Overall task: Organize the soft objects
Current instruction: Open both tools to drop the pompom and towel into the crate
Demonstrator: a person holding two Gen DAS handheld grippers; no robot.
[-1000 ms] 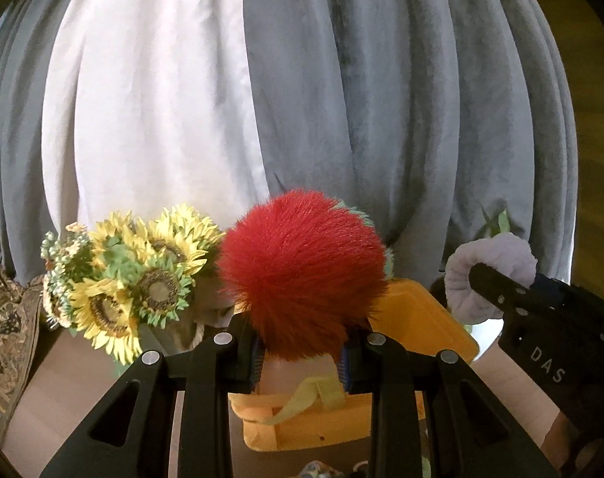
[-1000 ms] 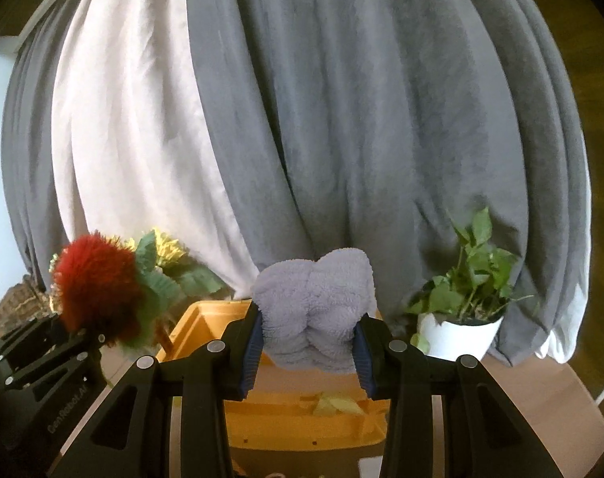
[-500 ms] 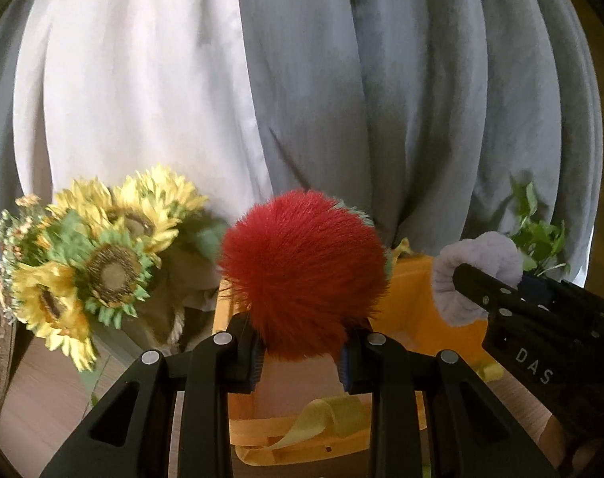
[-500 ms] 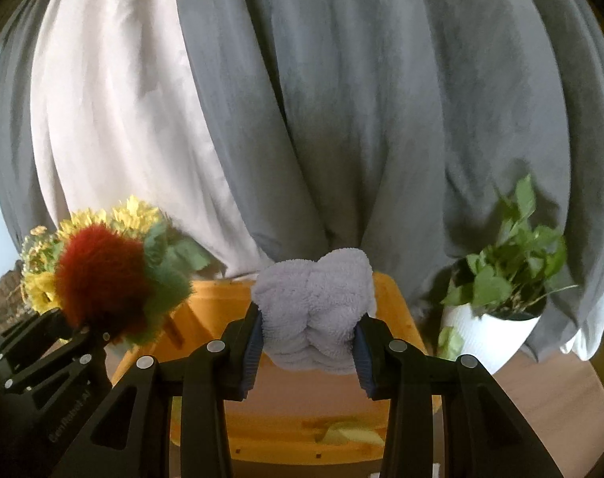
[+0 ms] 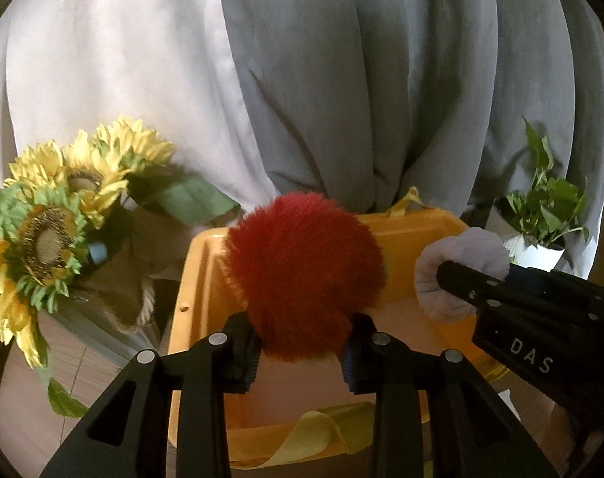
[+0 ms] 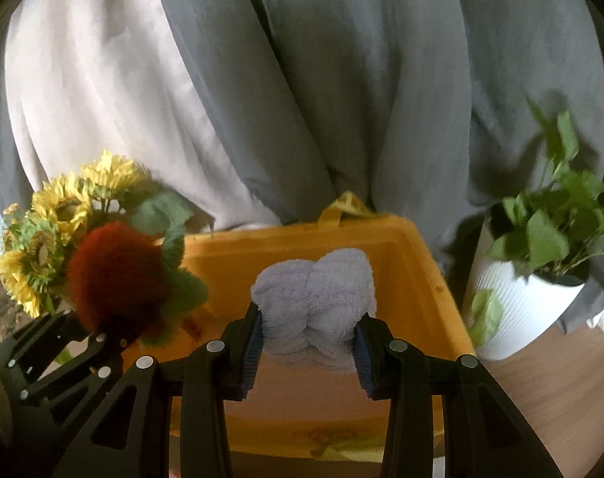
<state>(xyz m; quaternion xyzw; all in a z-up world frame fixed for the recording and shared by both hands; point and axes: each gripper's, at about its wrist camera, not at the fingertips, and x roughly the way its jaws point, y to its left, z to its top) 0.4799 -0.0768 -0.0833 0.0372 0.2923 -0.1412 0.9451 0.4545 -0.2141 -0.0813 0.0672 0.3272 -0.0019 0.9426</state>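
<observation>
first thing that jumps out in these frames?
The red pompom, clamped in the left gripper over the orange bin. Beside it the right gripper is shut on a grey towel above the same bin. Sunflowers stand left of the bin, a potted plant right.

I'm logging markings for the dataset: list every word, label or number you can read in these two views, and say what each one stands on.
"DAS": white letters on the black body of the right tongs, read in the left wrist view.
No other text can be read: the orange bin has a dark mark on its left inner wall and a pattern on its floor, both too blurred to tell.
</observation>
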